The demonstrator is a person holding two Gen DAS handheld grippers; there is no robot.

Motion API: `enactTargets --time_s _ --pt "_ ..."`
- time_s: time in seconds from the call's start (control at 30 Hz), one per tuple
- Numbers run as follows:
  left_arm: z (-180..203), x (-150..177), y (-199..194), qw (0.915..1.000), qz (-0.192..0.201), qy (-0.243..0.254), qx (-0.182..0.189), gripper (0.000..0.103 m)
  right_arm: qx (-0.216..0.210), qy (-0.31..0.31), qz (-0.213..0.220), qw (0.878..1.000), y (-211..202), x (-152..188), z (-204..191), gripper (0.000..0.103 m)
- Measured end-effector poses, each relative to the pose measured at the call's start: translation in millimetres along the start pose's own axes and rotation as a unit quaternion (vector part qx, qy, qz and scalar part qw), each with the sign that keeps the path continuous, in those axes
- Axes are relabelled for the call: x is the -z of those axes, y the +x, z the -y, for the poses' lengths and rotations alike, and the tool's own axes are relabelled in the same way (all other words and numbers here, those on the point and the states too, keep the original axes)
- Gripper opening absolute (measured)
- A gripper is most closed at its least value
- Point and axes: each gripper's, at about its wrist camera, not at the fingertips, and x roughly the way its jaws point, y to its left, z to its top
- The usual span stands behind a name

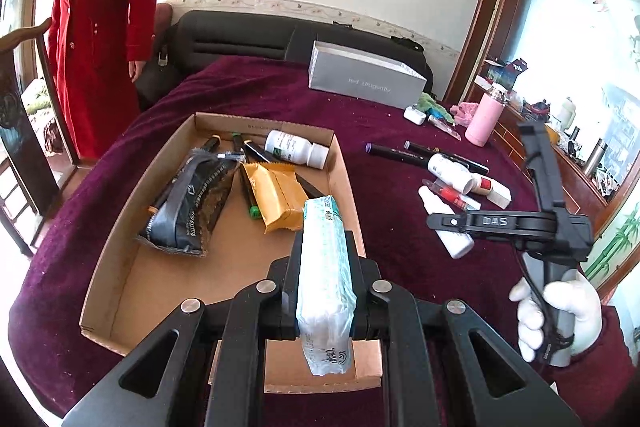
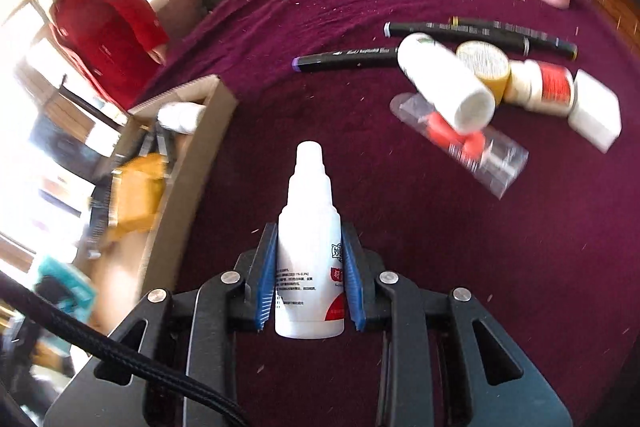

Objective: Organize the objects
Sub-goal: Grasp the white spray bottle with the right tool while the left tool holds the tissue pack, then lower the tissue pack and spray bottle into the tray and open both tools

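A: Maroon cloth covers the table. Left tongs clamp a tissue pack above the box; right tongs clamp a white bottle lying beside it.

B: Lower each well inside the box before letting go. The box's near corner is hidden; the right view is blurred.

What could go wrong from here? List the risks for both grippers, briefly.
1. The left gripper pinches a soft tissue pack over the near end of the cardboard tray; released here, it might tip onto the rim and fall out.
2. The right gripper clamps a smooth white bottle near its base; it could pivot or slip when lifted.
3. Swinging it trayward may bump the tray wall.
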Motion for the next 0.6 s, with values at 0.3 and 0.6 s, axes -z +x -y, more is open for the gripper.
enactTargets --time_s 0.3,0.6 --pt "-1.3 3.8 -4.0 1.0000 0.001 -0.003 -0.006 0.012 -0.086 0.029 0.004 0.996 -14.9 10.7 -0.6 0.028" --pt "-10.2 4.4 -0.4 0.9999 -0.001 -0.009 -0.010 0.012 -0.135 0.031 0.005 0.990 -19.5 8.8 -17.1 0.028"
